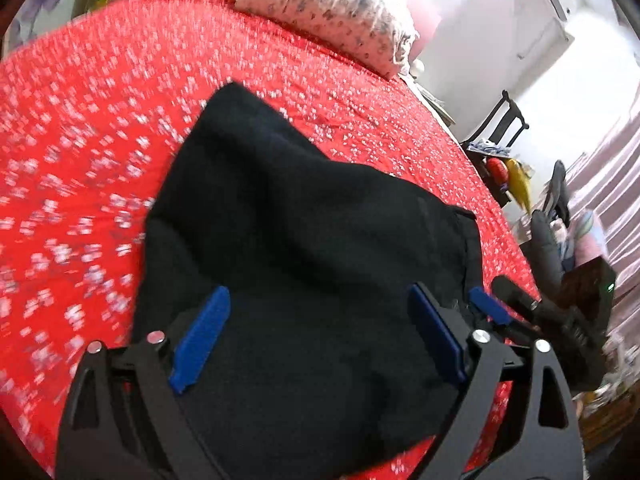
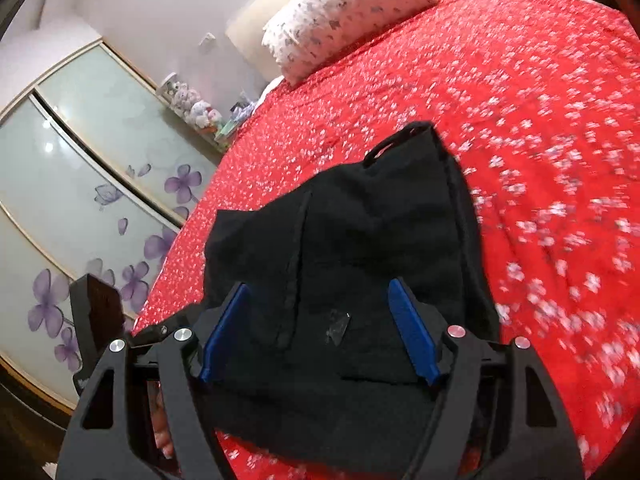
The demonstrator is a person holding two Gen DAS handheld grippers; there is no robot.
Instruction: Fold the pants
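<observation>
Looking along our left gripper (image 1: 316,336), we see its blue pads (image 1: 202,338) spread wide apart above the black pants (image 1: 304,216), pressing on nothing; the cloth simply lies below and between them. Only this view shows our right gripper (image 1: 490,306) from outside, one blue pad poking in at the near right edge of the pants, and beyond it a dark chair (image 1: 500,120) and pink curtains (image 1: 608,184) on the bright side of the room.

Looking along our right gripper (image 2: 320,332), we find its jaws released too, blue pads (image 2: 414,334) standing clear on either side of a raised seam (image 2: 294,264) that runs down the cloth. Only here do we see a small loop (image 2: 390,148) at the far edge of the pants, a pale scrap (image 2: 338,326) stuck on the fabric, part of the left gripper's body (image 2: 96,312) at the left, and a wardrobe (image 2: 80,168) with frosted doors and purple flowers.

The pants lie as a folded, rumpled bundle on the near part of the bed, under both grippers. Our own black gripper frames hide its nearest edge in both views.

The red bedspread (image 1: 120,100) with small white flowers covers the whole bed; it is blurred towards the sides. A floral pillow (image 2: 340,12) rests at the head, well apart from the pants.
</observation>
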